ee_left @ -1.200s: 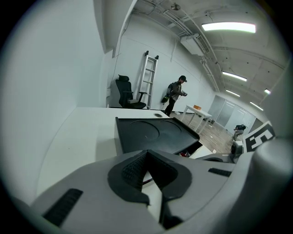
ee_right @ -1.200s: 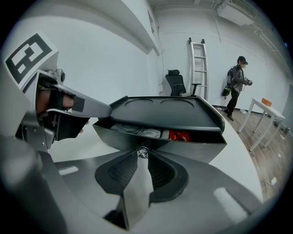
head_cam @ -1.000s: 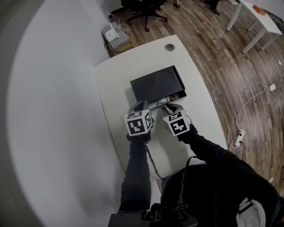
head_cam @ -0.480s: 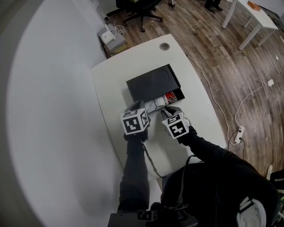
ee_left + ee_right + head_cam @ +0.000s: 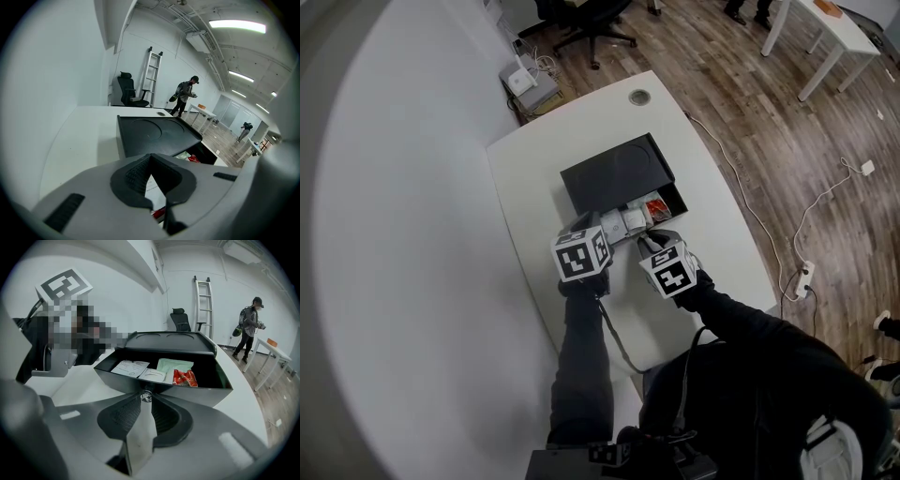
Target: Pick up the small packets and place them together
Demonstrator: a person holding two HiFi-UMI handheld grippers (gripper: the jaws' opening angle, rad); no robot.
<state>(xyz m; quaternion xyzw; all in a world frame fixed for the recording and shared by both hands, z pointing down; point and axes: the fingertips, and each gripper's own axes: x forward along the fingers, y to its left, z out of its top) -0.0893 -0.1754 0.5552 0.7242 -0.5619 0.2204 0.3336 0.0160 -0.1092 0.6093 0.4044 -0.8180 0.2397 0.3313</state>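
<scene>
A black box (image 5: 614,173) sits on the white table (image 5: 534,187) with its front drawer (image 5: 673,199) pulled open. In the drawer lie a white printed packet (image 5: 129,367), a plain white packet (image 5: 152,374), a green packet (image 5: 174,365) and a red packet (image 5: 184,378). My right gripper (image 5: 146,397) hangs just before the drawer's front wall, shut on a silver packet (image 5: 139,441) that stands upright between its pads. My left gripper (image 5: 151,159) hovers at the drawer's left end with its tips together. White print and a bit of red show behind its tips; whether it holds them is unclear.
The table's right edge (image 5: 741,244) runs close beside my right gripper (image 5: 645,242). A round cable hole (image 5: 639,97) lies at the table's far end. A person (image 5: 249,326), a ladder (image 5: 202,303), an office chair (image 5: 180,319) and white tables stand on the wooden floor beyond.
The head camera has shifted, so the box sits slightly left and more of the open drawer shows. Both grippers stay at the drawer's front, the right one still shut on the silver packet.
</scene>
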